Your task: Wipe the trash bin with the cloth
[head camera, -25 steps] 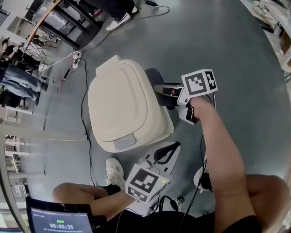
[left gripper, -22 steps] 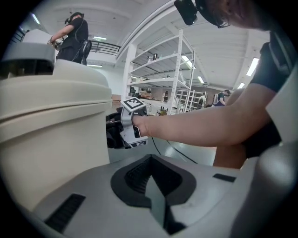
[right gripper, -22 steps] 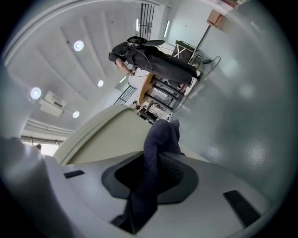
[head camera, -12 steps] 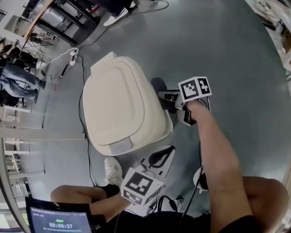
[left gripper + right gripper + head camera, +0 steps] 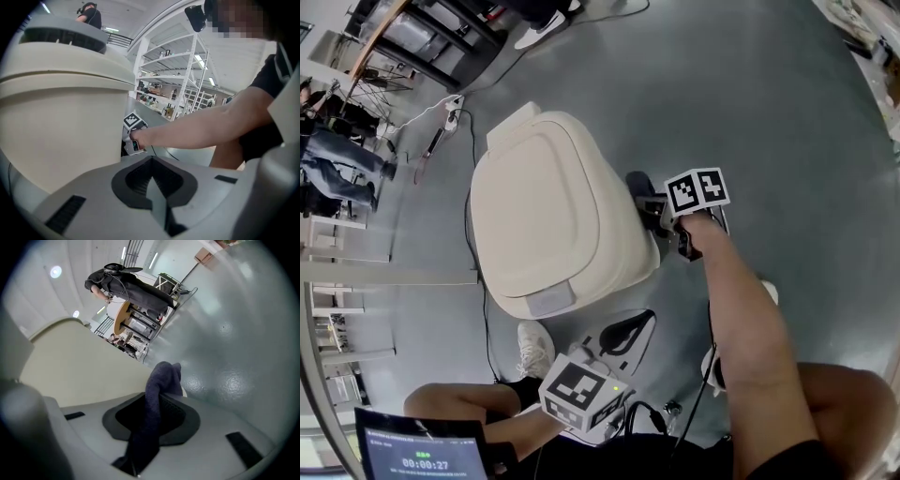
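Head view: my right gripper (image 5: 659, 211) holds the cloth (image 5: 637, 184) against the trash bin (image 5: 553, 225)'s right wall | Left gripper view: my left gripper (image 5: 151, 185) clenched, empty, beside the bin | Right gripper view: jaws clamp the cloth; lid and other walls probably left.

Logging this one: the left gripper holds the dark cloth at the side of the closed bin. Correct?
Not quite. It is the right gripper that holds the dark cloth at the side of the closed bin, as the right gripper view shows. The left gripper is shut on nothing.
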{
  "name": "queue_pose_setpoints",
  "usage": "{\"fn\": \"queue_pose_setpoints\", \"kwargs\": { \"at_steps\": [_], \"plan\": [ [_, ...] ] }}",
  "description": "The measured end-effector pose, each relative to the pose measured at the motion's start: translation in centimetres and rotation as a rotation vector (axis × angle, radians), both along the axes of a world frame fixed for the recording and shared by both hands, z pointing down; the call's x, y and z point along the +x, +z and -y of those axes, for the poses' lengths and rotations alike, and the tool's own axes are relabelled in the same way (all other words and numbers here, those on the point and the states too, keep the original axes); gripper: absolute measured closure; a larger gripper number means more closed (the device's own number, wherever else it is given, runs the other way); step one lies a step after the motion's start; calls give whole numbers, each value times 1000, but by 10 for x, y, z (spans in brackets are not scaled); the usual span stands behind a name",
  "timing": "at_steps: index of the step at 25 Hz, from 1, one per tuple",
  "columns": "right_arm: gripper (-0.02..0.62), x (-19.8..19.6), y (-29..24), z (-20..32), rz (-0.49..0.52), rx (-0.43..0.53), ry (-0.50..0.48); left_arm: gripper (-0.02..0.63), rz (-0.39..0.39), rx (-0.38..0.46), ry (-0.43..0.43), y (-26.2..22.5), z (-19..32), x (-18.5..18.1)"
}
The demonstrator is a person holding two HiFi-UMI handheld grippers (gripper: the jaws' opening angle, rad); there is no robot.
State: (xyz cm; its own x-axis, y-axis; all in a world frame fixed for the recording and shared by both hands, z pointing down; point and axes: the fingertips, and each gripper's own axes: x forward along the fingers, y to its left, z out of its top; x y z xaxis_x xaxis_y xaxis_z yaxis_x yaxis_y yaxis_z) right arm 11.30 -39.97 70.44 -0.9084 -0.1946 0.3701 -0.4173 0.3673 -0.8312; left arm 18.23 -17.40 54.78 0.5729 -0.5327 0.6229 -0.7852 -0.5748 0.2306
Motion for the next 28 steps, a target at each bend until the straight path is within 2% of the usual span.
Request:
{"fn": "queue_pose_setpoints", "kwargs": {
  "at_steps": [2,7,11,15,21,25,28],
  "plan": [
    [517,4,-4,5,-19,46,11,604,-7,-1,-12,-3,-2,-5],
    [517,14,-20,23,-64,154,138,604,8,17,-52,-2,-6,-36],
    [517,36,-67,13,-187,278,213,604,43,57,-60,-9,-25,-60],
    [517,51,-151,-5,-296,448,209,604,14,81,-143,-43,-35,-81],
    [517,58,-291,-26,-281,654,214,604,-27,212,-230,-106,-39,-99],
    [516,28,-380,-64,-294,792,168,604,-30,301,-306,-153,-34,-127],
    [515,-2,-419,-101,-306,853,140,604,-23,364,-390,-188,-33,-164]
  ]
}}
